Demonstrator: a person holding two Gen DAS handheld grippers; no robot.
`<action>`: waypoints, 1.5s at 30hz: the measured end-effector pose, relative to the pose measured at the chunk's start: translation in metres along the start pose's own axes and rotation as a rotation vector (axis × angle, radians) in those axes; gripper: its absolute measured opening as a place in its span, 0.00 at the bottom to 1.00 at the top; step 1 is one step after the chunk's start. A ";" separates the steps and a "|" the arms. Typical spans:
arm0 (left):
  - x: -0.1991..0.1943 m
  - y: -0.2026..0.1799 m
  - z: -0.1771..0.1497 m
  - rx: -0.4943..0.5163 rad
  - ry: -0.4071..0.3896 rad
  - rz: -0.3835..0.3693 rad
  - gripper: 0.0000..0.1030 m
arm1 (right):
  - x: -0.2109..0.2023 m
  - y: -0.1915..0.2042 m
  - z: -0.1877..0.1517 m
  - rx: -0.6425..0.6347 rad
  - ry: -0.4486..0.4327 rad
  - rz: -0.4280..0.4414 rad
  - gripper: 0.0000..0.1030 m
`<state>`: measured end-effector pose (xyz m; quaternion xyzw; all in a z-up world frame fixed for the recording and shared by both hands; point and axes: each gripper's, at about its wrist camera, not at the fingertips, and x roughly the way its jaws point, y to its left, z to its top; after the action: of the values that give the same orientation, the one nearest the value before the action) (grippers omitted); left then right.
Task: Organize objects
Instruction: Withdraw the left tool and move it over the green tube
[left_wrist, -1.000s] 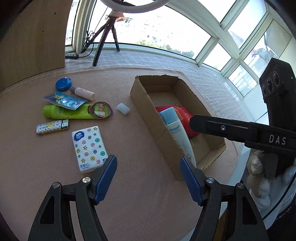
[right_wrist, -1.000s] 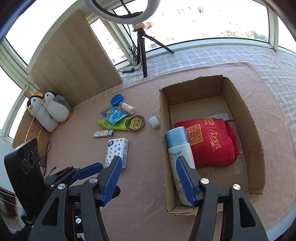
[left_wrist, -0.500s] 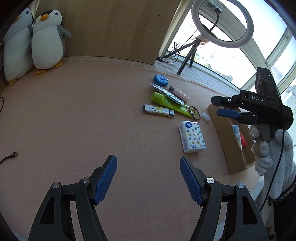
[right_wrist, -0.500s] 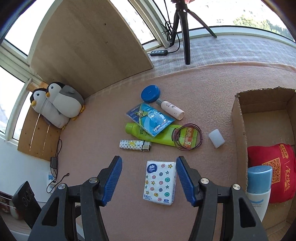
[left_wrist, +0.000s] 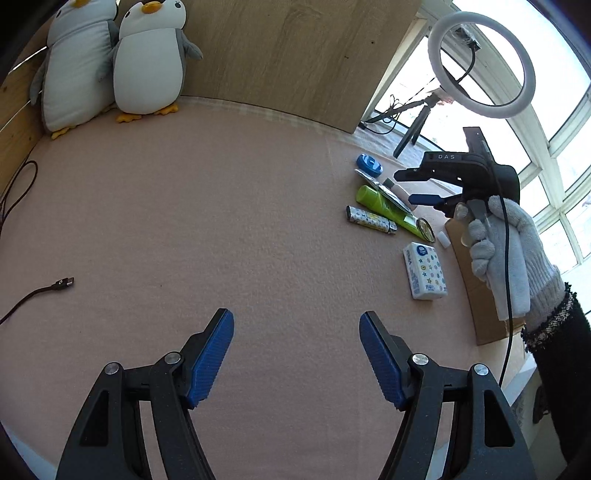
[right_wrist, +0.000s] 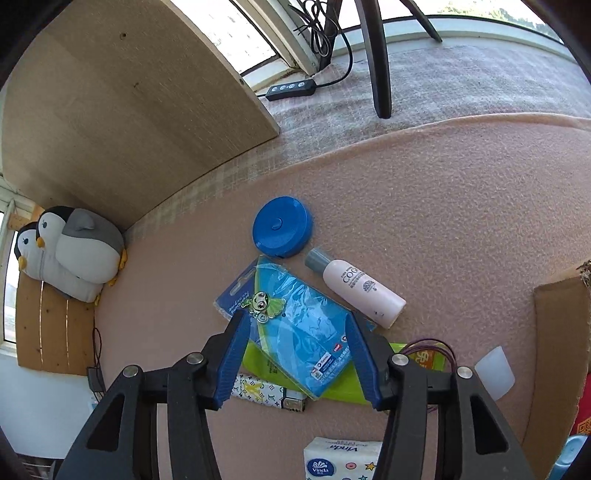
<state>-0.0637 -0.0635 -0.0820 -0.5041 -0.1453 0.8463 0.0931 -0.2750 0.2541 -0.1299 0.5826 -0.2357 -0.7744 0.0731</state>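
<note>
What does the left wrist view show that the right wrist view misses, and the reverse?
Only the left wrist view shows the ring light, loose cable plug and gloved hand holding the right gripper. Only the right shows the switch box. Both show the penguins, blue packet and tissue pack.

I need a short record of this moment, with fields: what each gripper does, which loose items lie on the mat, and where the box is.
left gripper: open, over bare mat
right gripper: open, above blue packet
packet lies on: green tube
other items: blue round case, white bottle, tissue pack, patterned lighter
cardboard box: right of the items
</note>
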 end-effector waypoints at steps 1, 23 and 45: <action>0.000 0.002 0.000 0.000 0.001 0.001 0.72 | 0.003 -0.002 0.002 0.009 0.001 -0.007 0.48; 0.005 0.010 0.005 0.000 0.016 -0.051 0.72 | 0.031 0.037 -0.038 -0.022 0.073 0.025 0.48; -0.002 0.035 0.011 -0.048 -0.003 -0.027 0.72 | 0.025 0.112 -0.110 -0.210 0.126 0.187 0.48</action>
<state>-0.0725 -0.0981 -0.0876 -0.5027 -0.1726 0.8420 0.0922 -0.1976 0.1151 -0.1239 0.5945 -0.2015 -0.7467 0.2201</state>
